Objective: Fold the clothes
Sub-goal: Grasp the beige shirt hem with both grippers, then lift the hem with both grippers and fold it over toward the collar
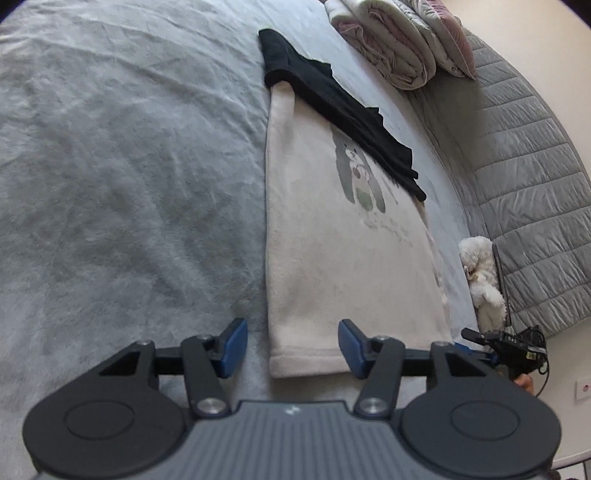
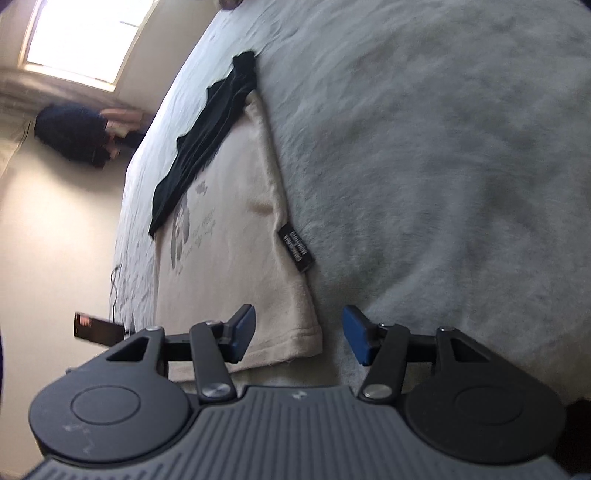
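Note:
A cream fleece garment (image 1: 332, 258) with a grey dog print lies as a long flat strip on the grey-blue fluffy bedcover (image 1: 110, 184). A black sleeve (image 1: 343, 110) lies slanted across its far part. My left gripper (image 1: 292, 343) is open low over the garment's near hem, its blue pads (image 1: 236, 336) astride the near left corner. In the right wrist view the same garment (image 2: 229, 240) carries a black label (image 2: 297, 251) on its right edge. My right gripper (image 2: 300, 332) is open astride the near right corner. Neither gripper's pads press the cloth.
Folded duvets and pillows (image 1: 391, 48) are stacked at the far end of the bed. A quilted grey headboard (image 1: 535, 177) and a white plush toy (image 1: 484, 280) are on the right. The right wrist view shows a window (image 2: 85, 33), a phone (image 2: 96, 328) and a cable (image 2: 114, 280).

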Demonstrator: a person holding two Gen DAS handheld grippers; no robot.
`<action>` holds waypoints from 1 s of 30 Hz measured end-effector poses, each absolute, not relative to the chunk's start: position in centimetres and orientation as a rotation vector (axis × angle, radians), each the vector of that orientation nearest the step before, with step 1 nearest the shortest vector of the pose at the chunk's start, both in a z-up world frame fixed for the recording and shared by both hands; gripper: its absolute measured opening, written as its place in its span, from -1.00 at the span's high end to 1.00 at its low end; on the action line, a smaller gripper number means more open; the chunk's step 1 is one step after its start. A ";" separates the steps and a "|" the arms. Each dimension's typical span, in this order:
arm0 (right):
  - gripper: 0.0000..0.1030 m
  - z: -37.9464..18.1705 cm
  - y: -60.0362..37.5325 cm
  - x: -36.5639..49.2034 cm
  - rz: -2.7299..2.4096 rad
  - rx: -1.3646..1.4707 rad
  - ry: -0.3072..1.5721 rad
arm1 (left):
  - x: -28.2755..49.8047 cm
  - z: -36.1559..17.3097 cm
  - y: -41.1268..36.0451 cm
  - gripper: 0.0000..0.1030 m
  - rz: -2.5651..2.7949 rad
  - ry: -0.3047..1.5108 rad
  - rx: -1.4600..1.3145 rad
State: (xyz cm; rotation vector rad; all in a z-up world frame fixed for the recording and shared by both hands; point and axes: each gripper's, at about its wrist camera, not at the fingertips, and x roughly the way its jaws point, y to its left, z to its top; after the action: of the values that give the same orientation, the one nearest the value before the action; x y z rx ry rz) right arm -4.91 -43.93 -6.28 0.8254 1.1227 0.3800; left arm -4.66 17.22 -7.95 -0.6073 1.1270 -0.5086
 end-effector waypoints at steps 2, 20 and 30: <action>-0.12 -6.3 -43.8 -4.6 0.411 0.820 1.145 | -4.5 -8.2 17.3 -0.07 -0.531 1.138 -0.625; 0.59 -7.1 -42.1 -3.0 0.553 0.803 1.259 | -4.0 -9.7 16.1 0.75 -0.617 1.176 -0.684; 0.62 -4.1 -43.0 -2.1 0.631 0.875 1.118 | -3.7 -7.4 16.8 0.79 -0.714 1.035 -0.821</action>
State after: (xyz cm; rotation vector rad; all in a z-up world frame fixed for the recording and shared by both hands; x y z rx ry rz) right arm -2.13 -42.98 -4.06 0.8753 1.1185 0.6315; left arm -3.70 16.77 -7.44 -0.8207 1.0346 -0.7140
